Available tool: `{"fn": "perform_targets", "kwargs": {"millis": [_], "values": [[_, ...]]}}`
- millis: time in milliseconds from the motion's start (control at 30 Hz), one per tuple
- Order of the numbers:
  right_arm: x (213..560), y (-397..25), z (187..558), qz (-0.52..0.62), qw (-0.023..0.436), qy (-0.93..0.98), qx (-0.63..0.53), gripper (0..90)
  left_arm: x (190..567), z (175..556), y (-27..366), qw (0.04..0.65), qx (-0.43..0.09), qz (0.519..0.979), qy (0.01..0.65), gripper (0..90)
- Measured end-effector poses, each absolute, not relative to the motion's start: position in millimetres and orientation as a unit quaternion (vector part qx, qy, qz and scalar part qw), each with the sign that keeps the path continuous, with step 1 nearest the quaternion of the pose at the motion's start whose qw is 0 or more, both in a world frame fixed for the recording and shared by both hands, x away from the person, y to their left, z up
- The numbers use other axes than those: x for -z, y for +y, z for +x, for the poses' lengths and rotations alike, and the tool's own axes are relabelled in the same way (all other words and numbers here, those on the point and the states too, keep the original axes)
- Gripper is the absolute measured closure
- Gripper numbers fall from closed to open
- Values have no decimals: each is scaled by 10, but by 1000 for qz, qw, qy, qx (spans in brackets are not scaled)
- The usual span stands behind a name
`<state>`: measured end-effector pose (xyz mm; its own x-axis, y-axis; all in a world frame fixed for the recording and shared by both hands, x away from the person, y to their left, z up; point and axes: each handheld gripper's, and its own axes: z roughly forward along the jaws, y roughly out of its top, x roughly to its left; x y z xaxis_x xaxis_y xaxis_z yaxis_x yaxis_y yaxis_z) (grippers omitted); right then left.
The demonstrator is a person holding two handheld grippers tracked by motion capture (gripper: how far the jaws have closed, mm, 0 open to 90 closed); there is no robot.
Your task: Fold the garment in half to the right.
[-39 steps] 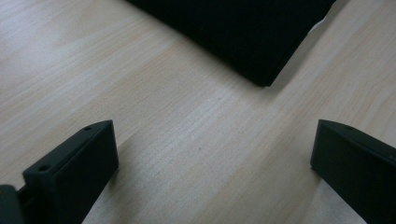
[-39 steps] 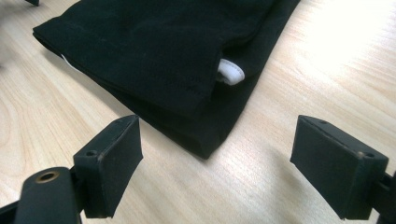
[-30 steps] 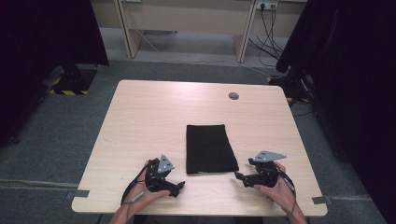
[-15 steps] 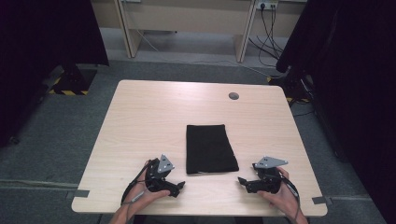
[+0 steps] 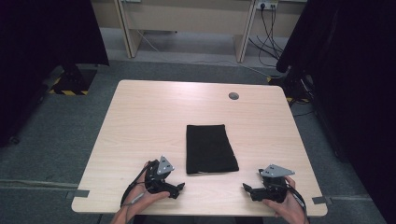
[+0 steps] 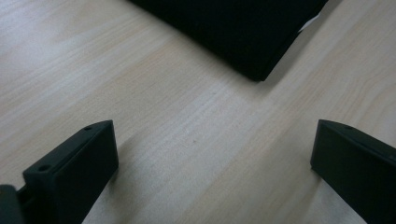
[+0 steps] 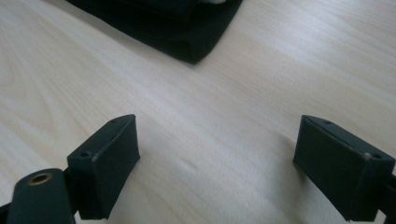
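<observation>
A folded black cloth point(image 5: 209, 148) lies flat near the middle of the light wooden table point(image 5: 159, 112). My left gripper point(image 5: 179, 188) rests on the table near the front edge, left of the cloth's near corner, its jaws wide apart and holding nothing. My right gripper point(image 5: 247, 188) sits near the front edge, right of the cloth, also open and empty. In the left gripper view the cloth's corner point(image 6: 243, 32) lies ahead of the gripper point(image 6: 215, 163). In the right gripper view the cloth's corner point(image 7: 177, 28) lies ahead and to the left of the gripper point(image 7: 217, 163).
A round grey cable port point(image 5: 233, 95) is set in the table's far right part. Dark curtains point(image 5: 46, 32) hang at both sides, and desk legs and cables point(image 5: 266, 18) stand on the grey floor beyond the table.
My right gripper has drawn back toward the table's front edge and a little to the right. The left gripper and the cloth have stayed still.
</observation>
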<state>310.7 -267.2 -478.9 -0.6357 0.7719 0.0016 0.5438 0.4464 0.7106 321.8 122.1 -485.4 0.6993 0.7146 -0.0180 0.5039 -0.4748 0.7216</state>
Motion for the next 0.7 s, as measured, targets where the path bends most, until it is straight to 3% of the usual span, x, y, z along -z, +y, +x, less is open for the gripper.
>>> {"fn": "perform_targets", "kwargs": {"millis": [700], "values": [[4797, -2737, 2862, 410, 172, 825, -350, 143, 4856, 2998, 1293, 365, -144, 846, 360, 0]]}}
